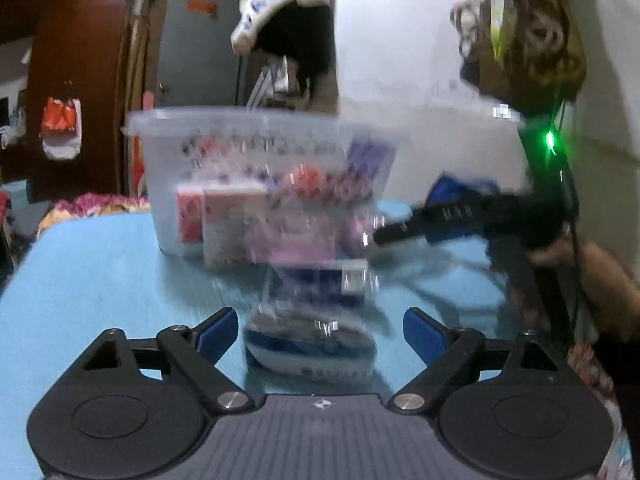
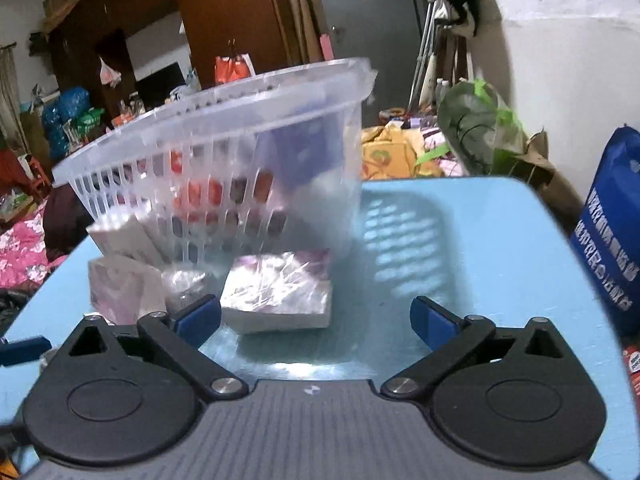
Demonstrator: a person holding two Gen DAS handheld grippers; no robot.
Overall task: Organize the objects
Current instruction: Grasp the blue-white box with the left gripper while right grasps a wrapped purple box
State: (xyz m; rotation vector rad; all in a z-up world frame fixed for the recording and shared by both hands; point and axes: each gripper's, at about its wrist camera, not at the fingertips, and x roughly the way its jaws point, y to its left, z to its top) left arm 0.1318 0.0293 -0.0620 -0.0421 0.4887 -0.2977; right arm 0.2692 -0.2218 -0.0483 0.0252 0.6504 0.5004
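A clear slotted plastic basket [image 1: 240,140] [image 2: 224,128] stands on the light blue table [image 1: 80,280] with several small packets inside. Pink-and-white boxes [image 1: 228,224] [image 2: 120,284] lean against its outer wall. My left gripper [image 1: 320,336] is open low over the table. A blurred blue-and-white packet [image 1: 310,346] lies between its blue pads [image 1: 218,334] with a gap on both sides. My right gripper [image 2: 316,318] is open too. A film-wrapped pink-and-white box [image 2: 280,292] lies flat just ahead of it, nearer the left pad [image 2: 198,316], untouched.
A dark blue-and-white box [image 1: 320,280] lies between the packet and the basket. A person's hand [image 1: 580,268] holds the right tool at the table's right side. A blue printed bag [image 2: 612,240] stands past the table's right edge. Bare tabletop [image 2: 460,240] shows right of the basket.
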